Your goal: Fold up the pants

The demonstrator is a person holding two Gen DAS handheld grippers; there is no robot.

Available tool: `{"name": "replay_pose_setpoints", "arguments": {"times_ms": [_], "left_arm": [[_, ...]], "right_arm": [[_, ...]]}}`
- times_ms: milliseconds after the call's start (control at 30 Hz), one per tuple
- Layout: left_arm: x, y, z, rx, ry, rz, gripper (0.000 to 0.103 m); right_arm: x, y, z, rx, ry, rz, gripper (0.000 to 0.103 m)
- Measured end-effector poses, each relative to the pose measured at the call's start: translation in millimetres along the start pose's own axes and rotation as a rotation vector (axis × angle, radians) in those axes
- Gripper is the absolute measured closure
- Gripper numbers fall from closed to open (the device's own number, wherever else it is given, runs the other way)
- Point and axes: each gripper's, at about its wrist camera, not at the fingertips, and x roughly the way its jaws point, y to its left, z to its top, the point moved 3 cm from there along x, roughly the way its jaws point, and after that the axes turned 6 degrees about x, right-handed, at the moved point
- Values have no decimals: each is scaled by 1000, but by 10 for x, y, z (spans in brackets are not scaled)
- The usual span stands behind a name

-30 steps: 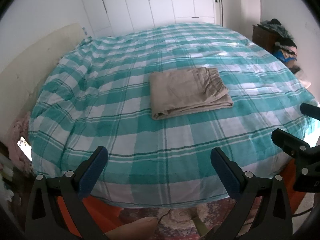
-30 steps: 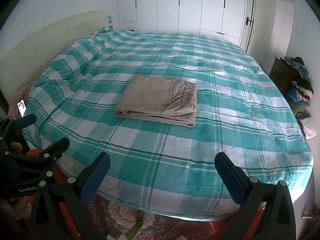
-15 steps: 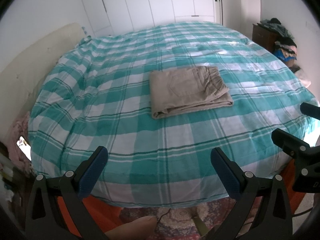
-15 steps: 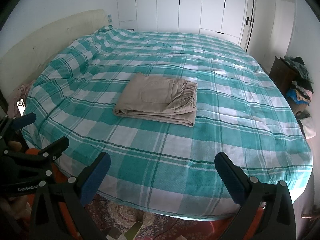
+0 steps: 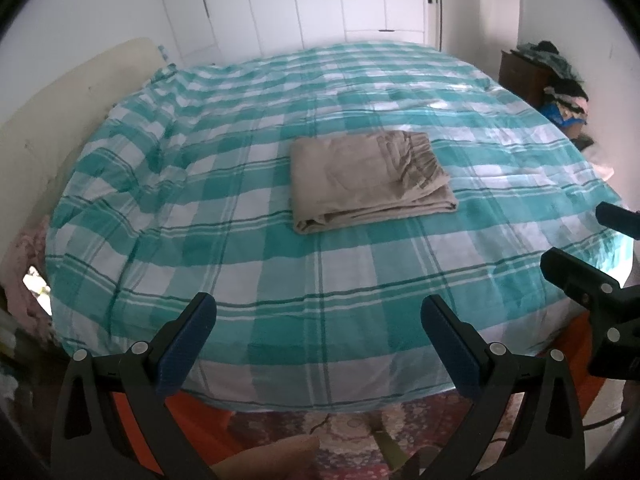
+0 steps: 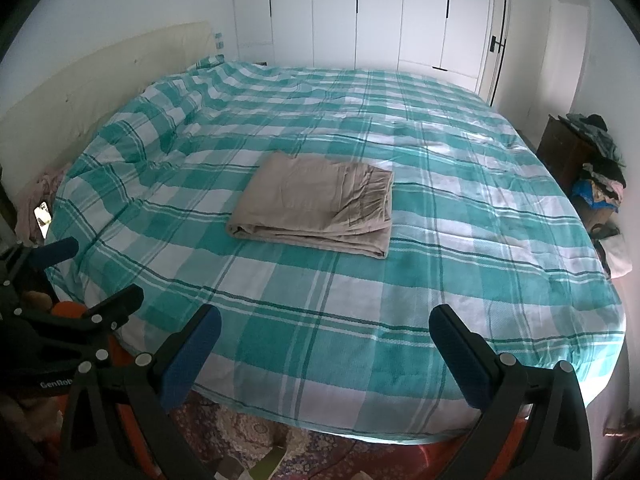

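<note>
On the checked bedspread (image 5: pixel 224 240), near its middle, your beige pants (image 5: pixel 364 178) lie folded into a soft, creased rectangle.
Both your left gripper (image 5: pixel 318 322) and right gripper (image 6: pixel 324 334) hang released at the bedspread's near edge, holding nothing; a clothes pile (image 6: pixel 600 168) sits beyond its right side.

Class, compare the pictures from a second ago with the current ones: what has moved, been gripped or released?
Nothing visibly changed. The folded pants lie in the same spot on the checked bedspread, and both sets of tongs, left and right, hang open at the near edge of the bed, holding nothing.
</note>
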Motion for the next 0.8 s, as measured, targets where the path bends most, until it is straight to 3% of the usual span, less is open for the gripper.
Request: {"name": "replay_pose_setpoints", "arguments": {"times_ms": [800], "left_arm": [[12, -35, 18, -1, 8, -5, 1]], "right_arm": [[-39, 23, 14, -1, -3, -3, 0]]}}
